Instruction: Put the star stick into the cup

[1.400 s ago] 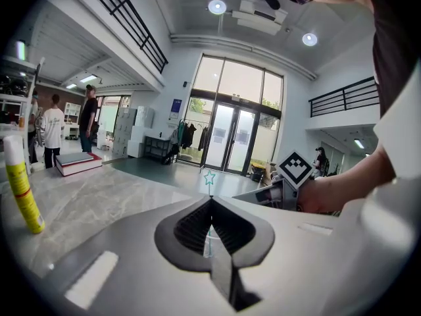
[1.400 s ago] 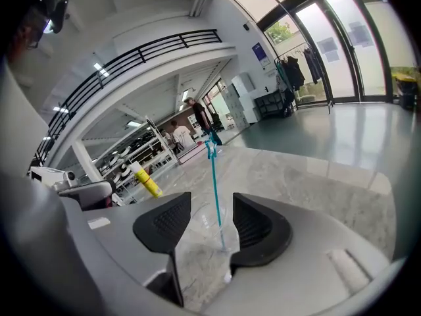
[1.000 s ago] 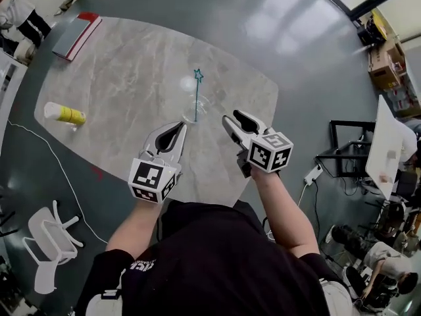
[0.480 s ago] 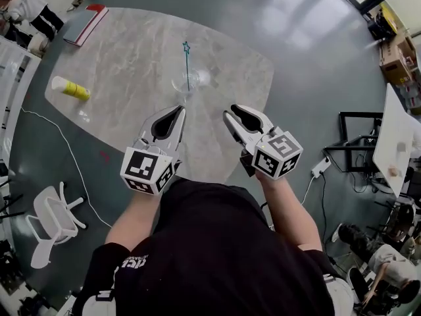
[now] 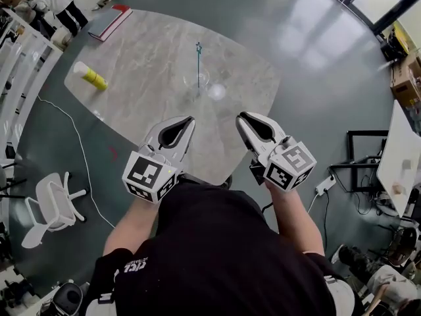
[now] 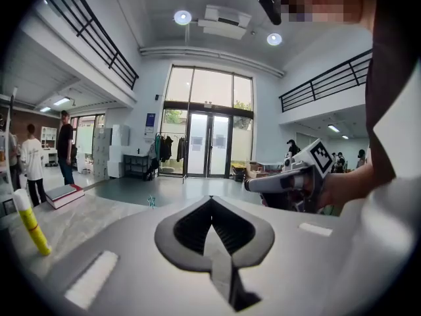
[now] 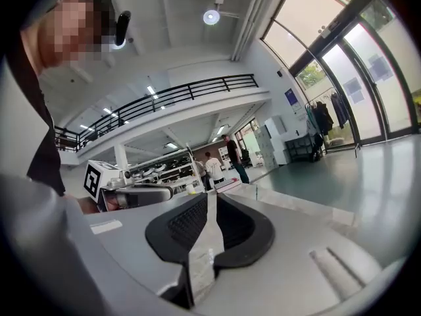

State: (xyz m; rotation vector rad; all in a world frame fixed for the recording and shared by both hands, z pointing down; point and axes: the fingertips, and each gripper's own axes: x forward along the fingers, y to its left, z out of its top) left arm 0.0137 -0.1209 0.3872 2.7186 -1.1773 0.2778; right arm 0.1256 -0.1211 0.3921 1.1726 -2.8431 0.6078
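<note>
The teal star stick (image 5: 198, 61) stands upright in the clear cup (image 5: 197, 80) on the marble table (image 5: 145, 58); its star (image 6: 151, 201) shows small in the left gripper view. Both grippers hover near the table's front edge, well short of the cup. My left gripper (image 5: 191, 119) (image 6: 212, 199) is shut and holds nothing. The right gripper (image 5: 239, 116) (image 7: 209, 193) has just been closing its jaws; its tips now meet with nothing between them. Each gripper appears in the other's view, held level.
A yellow tube (image 5: 90, 76) (image 6: 29, 219) stands at the table's left. A red and grey book (image 5: 110, 21) (image 6: 64, 195) lies at the far left corner. A white chair (image 5: 49, 203) sits on the floor at the left, with people standing beyond.
Both grippers have drawn back from the cup toward my body and risen. The right jaws, open a second ago, have come together. The stick stays in the cup.
</note>
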